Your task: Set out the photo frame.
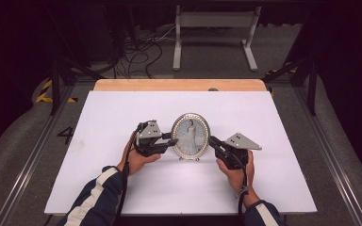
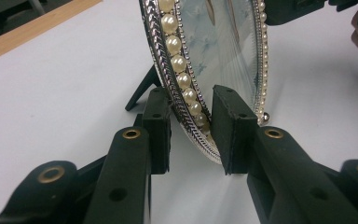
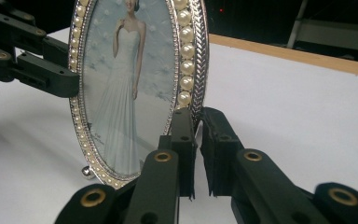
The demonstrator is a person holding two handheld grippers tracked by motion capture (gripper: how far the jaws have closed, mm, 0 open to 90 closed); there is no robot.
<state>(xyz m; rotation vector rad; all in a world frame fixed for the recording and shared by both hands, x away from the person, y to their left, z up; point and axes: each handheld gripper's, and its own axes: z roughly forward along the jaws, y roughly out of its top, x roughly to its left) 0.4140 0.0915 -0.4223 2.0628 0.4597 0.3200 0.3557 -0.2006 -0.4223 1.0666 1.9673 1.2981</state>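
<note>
One oval picture frame (image 1: 191,135) stands upright near the middle of the white surface (image 1: 122,117), slightly toward the near edge, its long axis vertical and its glazed face turned toward the person at the near side. It has a silver rim with a rope-like outer band, a ring of large pearl beads on the edge (image 2: 177,60) and a finer row of small beads around the glass; the photo inside shows a figure in a long white gown against pale blue. A small round silver foot (image 3: 87,171) sits at its base, and in the left gripper view a dark prop leg (image 2: 142,88) angles down from its back to the surface. There are two tongs, one in each hand. The left tongs (image 1: 169,142) reach in from the left, and in the left gripper view (image 2: 191,133) the two black jaws stand either side of the frame's lower rim, one behind and one in front, closed in close on it; whether both pads press it I cannot tell for certain, though they appear to pinch it. The right tongs (image 1: 215,143) come from the right, and in the right gripper view (image 3: 196,154) the jaws are nearly together, clamped on the frame's pearl-edged rim. A strip of bare wood (image 1: 179,84) runs along the far edge of the surface.
</note>
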